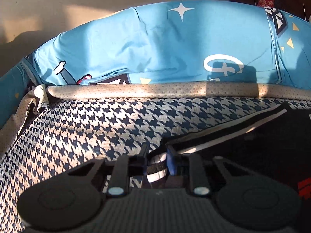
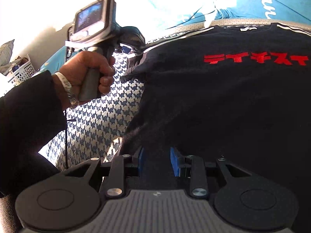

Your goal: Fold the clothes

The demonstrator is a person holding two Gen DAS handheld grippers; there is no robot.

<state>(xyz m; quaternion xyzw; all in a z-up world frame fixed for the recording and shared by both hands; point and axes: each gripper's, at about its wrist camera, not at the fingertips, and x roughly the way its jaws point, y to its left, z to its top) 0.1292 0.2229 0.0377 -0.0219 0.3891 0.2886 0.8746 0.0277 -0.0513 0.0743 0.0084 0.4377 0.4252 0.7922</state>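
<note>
A black T-shirt [image 2: 223, 97] with red lettering [image 2: 254, 58] lies spread on a houndstooth cover [image 2: 101, 120]. My right gripper [image 2: 157, 160] sits at its near edge, blue pads close together with dark cloth bunched between them. In the left wrist view, my left gripper [image 1: 157, 163] is shut on a black sleeve end with white stripes, and the rest of the black T-shirt [image 1: 252, 139] stretches off to the right. The right wrist view shows a person's hand [image 2: 89, 66] holding the left gripper [image 2: 132, 50] at the shirt's left sleeve.
Beyond the houndstooth cover [image 1: 87, 132] runs a beige dotted piping [image 1: 136, 92], then blue printed bedding [image 1: 155, 38] against a pale wall. A white laundry basket [image 2: 21, 73] with clothes stands far left. A dark sleeve [image 2: 29, 116] fills the lower left.
</note>
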